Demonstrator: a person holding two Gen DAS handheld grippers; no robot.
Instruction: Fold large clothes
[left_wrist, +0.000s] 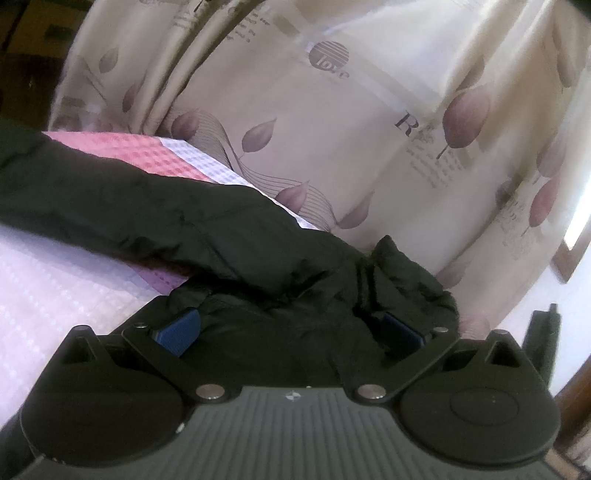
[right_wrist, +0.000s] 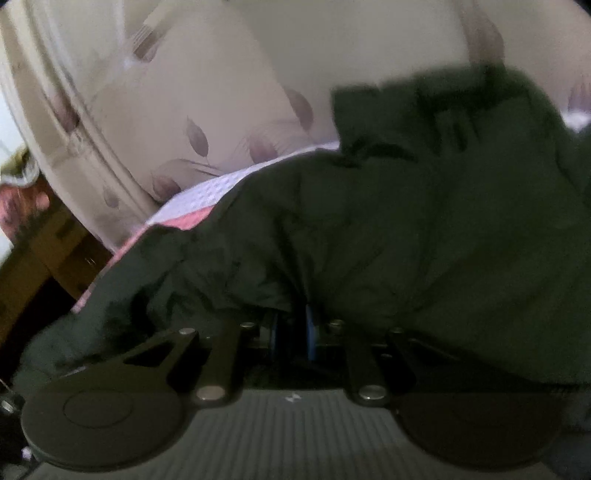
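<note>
Left gripper (left_wrist: 290, 334): nearest in the left view. Its blue pads (left_wrist: 177, 332) stand wide apart with bunched dark cloth between them. Whether the pads press on that cloth cannot be told.

Right gripper (right_wrist: 291, 332): nearest in the right view, which is blurred. Its fingers are drawn nearly together and a fold of the same cloth is pinched between them.

Jacket (left_wrist: 155, 218): a dark green, lightly padded garment. It lies along the bed (left_wrist: 55, 280), one long part running away toward the bed's far edge, the near end heaped at the grippers.

Handling: it looks soft, limp and fairly light, with a smooth shell that may slip. It will likely sag and bunch when lifted. A hem, seam or cuff, taken in a thick fold, seems the safest hold.

Bed cover: a waffle weave in pink and white bands, bare beside the jacket on the left.

Curtain (left_wrist: 332, 122): cream with mauve leaf prints, hanging just past the bed's far edge.

Left view only: the long stretched part of the jacket and the curtain's lettering.

Right view only: a raised mass of jacket (right_wrist: 424, 192) to the right, and brown wooden furniture (right_wrist: 48, 251) beyond the bed's left corner.
</note>
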